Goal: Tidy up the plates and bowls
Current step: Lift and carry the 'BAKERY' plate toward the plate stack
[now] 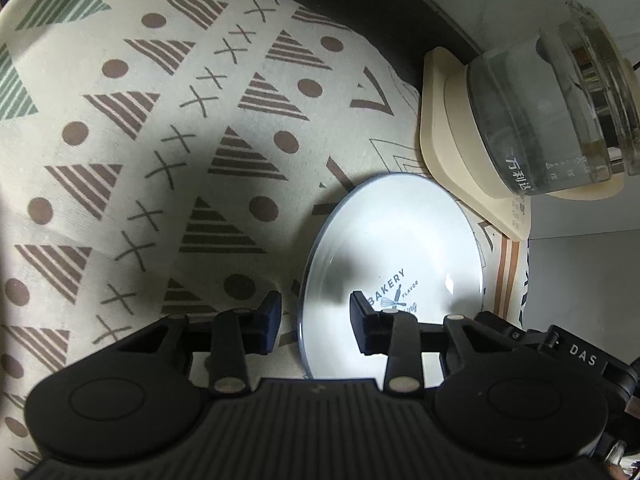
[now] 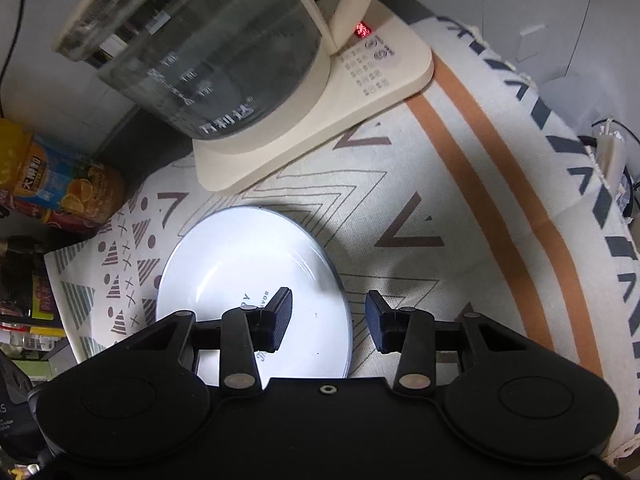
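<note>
A white plate (image 1: 400, 240) with "BAKERY FLAVOR" print lies flat on the patterned tablecloth (image 1: 160, 160). My left gripper (image 1: 314, 322) is open and hovers over the plate's left rim, one finger on each side of the rim. In the right wrist view the same plate (image 2: 240, 264) lies below my right gripper (image 2: 328, 320), which is open over the plate's right rim. Neither gripper holds anything. No bowl is in view.
A glass electric kettle (image 1: 552, 112) on a cream base (image 2: 360, 92) stands just behind the plate. An orange drink bottle (image 2: 56, 180) lies at the left beyond the cloth. The cloth's striped edge (image 2: 592, 184) runs along the right.
</note>
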A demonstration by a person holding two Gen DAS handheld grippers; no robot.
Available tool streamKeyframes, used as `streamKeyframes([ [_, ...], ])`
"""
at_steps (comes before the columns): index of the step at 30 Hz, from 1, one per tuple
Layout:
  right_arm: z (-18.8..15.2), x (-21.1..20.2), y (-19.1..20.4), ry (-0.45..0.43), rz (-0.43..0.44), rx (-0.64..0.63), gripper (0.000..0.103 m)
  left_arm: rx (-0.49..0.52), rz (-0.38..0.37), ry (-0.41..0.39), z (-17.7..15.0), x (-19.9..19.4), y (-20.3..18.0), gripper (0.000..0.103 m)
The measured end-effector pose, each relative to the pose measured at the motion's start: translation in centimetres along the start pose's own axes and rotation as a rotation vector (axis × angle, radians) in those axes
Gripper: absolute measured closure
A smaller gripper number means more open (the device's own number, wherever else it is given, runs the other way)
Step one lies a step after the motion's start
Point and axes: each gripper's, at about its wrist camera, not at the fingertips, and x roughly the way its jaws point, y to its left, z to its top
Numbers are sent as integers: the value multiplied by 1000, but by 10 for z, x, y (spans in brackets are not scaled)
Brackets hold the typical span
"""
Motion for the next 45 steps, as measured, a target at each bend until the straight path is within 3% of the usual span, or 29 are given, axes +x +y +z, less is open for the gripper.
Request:
streamKeyframes([
  [4,3,11,-3,41,16,21,62,-9,3,15,0,6,1,81],
  [15,12,32,-14,135,48,110,68,-35,-16,33,4,12,3,89],
  [17,15,33,-14,137,49,111,79,-38,-14,35,4,12,5,91],
  [18,16,34,-14,139,44,112,79,-37,-16,36,4,11,5,91],
  [28,12,17,-14,62,102,81,92,-50,-61,6,5,-6,11,94],
  [45,-7,-13,52,-8,195,-66,94,-70,-87,-116,8,-71,45,95],
])
